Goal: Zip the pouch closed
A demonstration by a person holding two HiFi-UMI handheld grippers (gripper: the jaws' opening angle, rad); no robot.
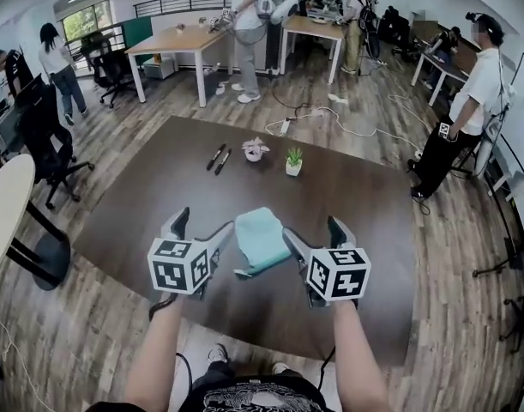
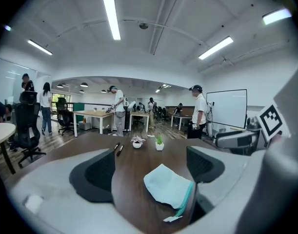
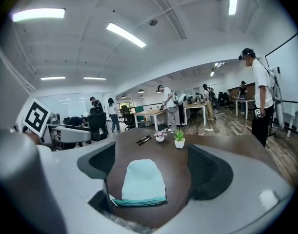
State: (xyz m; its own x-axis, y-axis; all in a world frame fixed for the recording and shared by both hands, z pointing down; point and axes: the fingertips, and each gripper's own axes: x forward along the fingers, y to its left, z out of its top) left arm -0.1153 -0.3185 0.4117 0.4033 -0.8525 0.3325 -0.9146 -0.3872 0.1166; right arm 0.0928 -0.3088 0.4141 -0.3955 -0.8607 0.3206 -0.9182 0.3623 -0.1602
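A light teal pouch [image 1: 260, 239] lies flat on the dark brown table [image 1: 141, 204], near its front edge, between my two grippers. Its darker teal zipper edge [image 3: 139, 202] faces me, with a small white tab [image 3: 112, 199] at the left end. My left gripper [image 1: 200, 227] is just left of the pouch and stands open. In the left gripper view the pouch [image 2: 169, 186] lies close against the right jaw, and the left gripper [image 2: 151, 172] holds nothing. My right gripper [image 1: 315, 233] is open just right of the pouch. In the right gripper view the pouch [image 3: 141, 182] lies between that gripper's [image 3: 153, 172] jaws.
Further back on the table lie two black pens [image 1: 219, 157], a small flower pot [image 1: 255, 149] and a small green plant in a white pot [image 1: 293, 161]. A round white table [image 1: 4, 204] and an office chair [image 1: 47, 144] stand at the left. Several people stand around.
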